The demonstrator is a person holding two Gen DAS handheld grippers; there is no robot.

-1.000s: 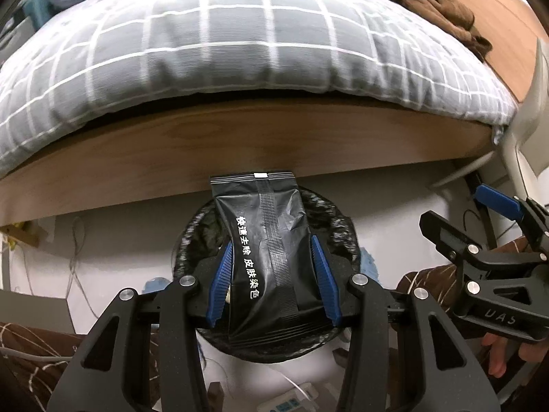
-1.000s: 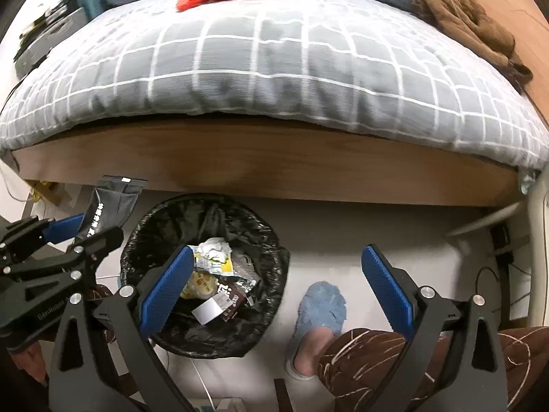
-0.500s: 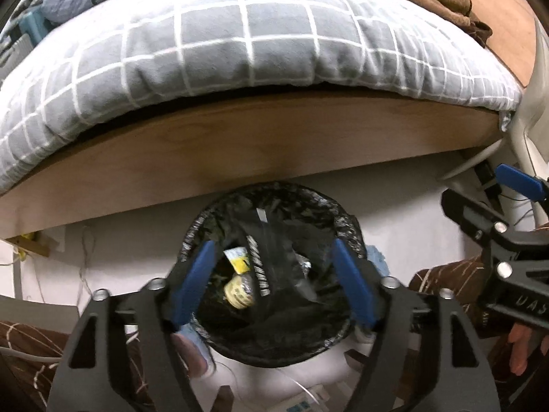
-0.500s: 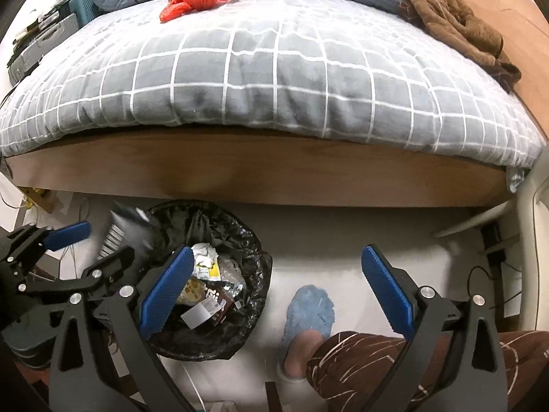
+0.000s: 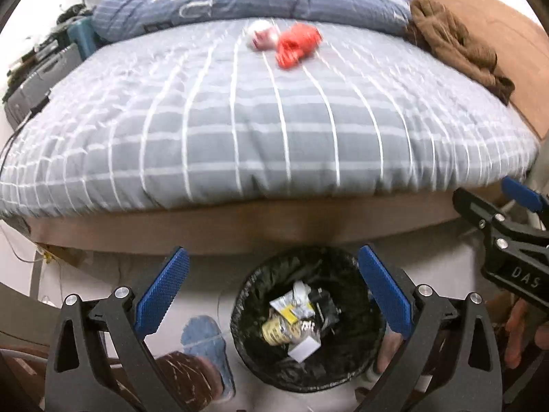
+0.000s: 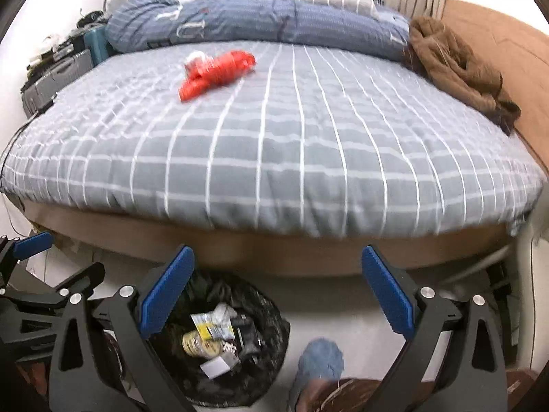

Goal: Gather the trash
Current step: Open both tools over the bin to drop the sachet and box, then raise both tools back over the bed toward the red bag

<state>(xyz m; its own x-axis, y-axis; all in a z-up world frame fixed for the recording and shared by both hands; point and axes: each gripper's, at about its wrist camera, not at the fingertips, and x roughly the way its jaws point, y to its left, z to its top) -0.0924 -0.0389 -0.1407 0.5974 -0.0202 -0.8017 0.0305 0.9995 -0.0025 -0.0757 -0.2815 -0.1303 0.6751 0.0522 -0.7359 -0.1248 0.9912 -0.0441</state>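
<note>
The left gripper (image 5: 272, 297) stood wide, its jaws still opening, with nothing between the blue pads and nothing touched. The right gripper (image 6: 278, 297) was equally wide and empty. Each had black, ribbed-frame fingers faced with knurled blue pads (image 5: 161, 293).

Below both, on the pale floor, stood a round bin (image 5: 363, 336) lined with a glossy, crinkled black bag. The trash (image 5: 295, 322) lay inside it: a yellow-and-white wrapper, a yellow can-like item, a white card and a black pouch.

Behind the bin ran the smooth wooden side board of a bed (image 6: 291, 250). A soft grey quilt (image 6: 291, 144) with a white grid covered the mattress. On it lay a crumpled red wrapper (image 6: 219, 70) beside a small pale item, both blurred. A blue striped duvet (image 6: 260, 20) lay bunched at the far end, and a brown fleecy garment (image 6: 456, 65) at the far right.

The left view looked straight down into the bin, and showed the right gripper and bare fingers (image 5: 518, 329) at its right edge. The right view showed the bin off to the left, the left gripper (image 6: 41, 267) at its left edge, and a blue slipper (image 6: 320, 364) on a foot below a patterned brown trouser leg.
</note>
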